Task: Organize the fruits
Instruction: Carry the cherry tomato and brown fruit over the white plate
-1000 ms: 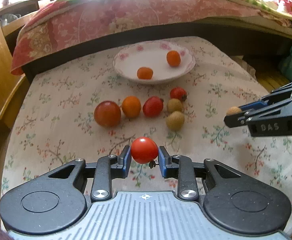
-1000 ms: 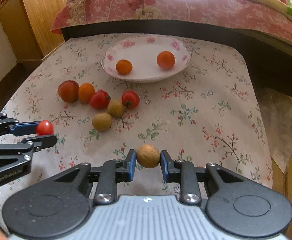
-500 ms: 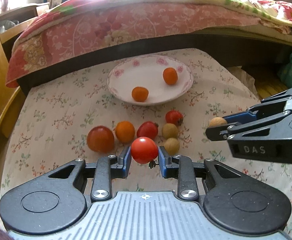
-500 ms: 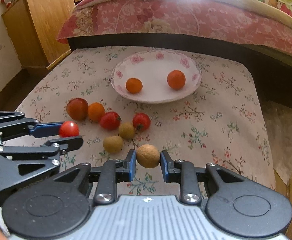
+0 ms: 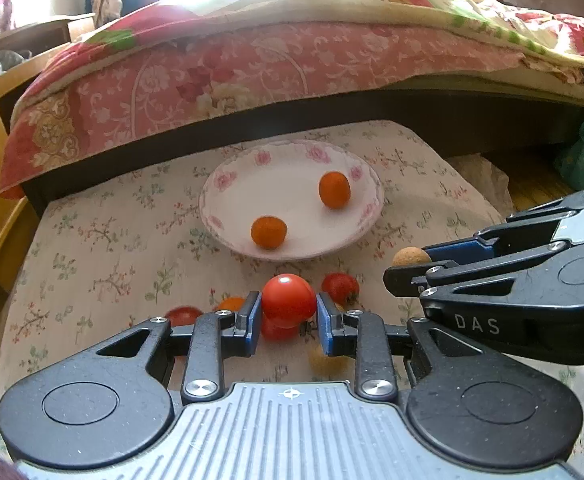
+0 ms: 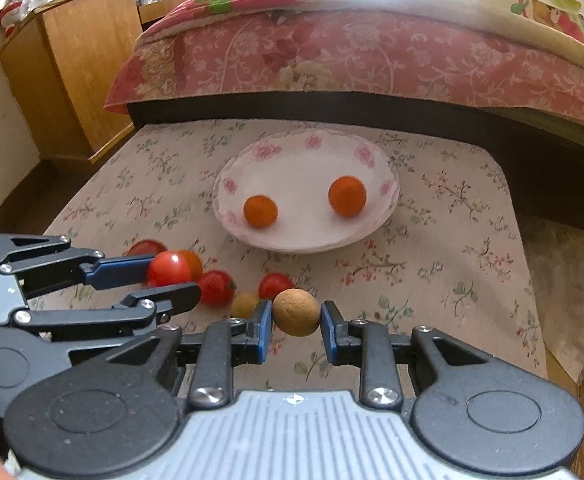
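My left gripper [image 5: 288,314] is shut on a red cherry tomato [image 5: 288,300], held above the flowered tablecloth; the right wrist view shows the same tomato [image 6: 168,269] at its left side. My right gripper [image 6: 295,322] is shut on a tan longan [image 6: 295,312], also seen from the left wrist as a longan [image 5: 411,257] at the fingertips. A white plate with pink roses [image 5: 228,184] [image 6: 311,144] lies ahead and holds two small oranges [image 5: 268,232] [image 5: 334,189]. Several tomatoes, an orange and a longan [image 6: 245,305] lie on the cloth below the grippers, partly hidden.
A bed with a pink floral quilt [image 6: 331,52] overhangs the table's far edge. A wooden cabinet [image 6: 76,56] stands at the far left. The table's right edge [image 6: 531,280] drops to a floor with crumpled paper.
Both grippers have moved forward toward the plate and up a little, each keeping its fruit. The plate looks larger and nearer; the loose fruits have slid under the fingers.
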`<state>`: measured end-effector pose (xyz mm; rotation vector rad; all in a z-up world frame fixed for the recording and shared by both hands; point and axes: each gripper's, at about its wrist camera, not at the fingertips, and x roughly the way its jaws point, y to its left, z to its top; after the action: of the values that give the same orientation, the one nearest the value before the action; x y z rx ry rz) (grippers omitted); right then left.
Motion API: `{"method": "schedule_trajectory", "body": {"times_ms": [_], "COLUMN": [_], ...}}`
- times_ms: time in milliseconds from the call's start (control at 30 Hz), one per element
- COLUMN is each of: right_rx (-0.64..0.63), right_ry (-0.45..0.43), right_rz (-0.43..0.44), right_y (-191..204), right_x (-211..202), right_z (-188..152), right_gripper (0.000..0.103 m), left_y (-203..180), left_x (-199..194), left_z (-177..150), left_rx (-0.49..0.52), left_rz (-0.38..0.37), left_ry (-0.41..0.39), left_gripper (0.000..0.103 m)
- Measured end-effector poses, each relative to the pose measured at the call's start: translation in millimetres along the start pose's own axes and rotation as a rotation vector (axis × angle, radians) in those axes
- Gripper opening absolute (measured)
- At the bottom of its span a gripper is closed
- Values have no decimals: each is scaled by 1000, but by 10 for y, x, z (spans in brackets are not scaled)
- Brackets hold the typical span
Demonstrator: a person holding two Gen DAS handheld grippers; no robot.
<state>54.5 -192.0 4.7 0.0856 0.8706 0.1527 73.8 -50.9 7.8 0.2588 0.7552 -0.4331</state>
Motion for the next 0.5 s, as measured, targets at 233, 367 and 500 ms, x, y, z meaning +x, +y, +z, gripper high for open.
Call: {"method": "schedule_trajectory", "body": {"times_ms": [233,367,500], "right_rx": [16,17,17], "right_ry": [-9,-11,-12], "right_rz": [-9,-17,-17], "right_y": [-71,-112,-154], "right_x": [114,212,319], "right_z": [167,270,356], "right_gripper": [29,29,29], "left_y": [44,66,89], "left_x": [143,235,329], "left_z": [154,227,283], "left_rx": [-7,2,3], "left_rz": [4,13,18], "left_ry": [-3,-4,-2], "left_gripper": [36,36,36]}}
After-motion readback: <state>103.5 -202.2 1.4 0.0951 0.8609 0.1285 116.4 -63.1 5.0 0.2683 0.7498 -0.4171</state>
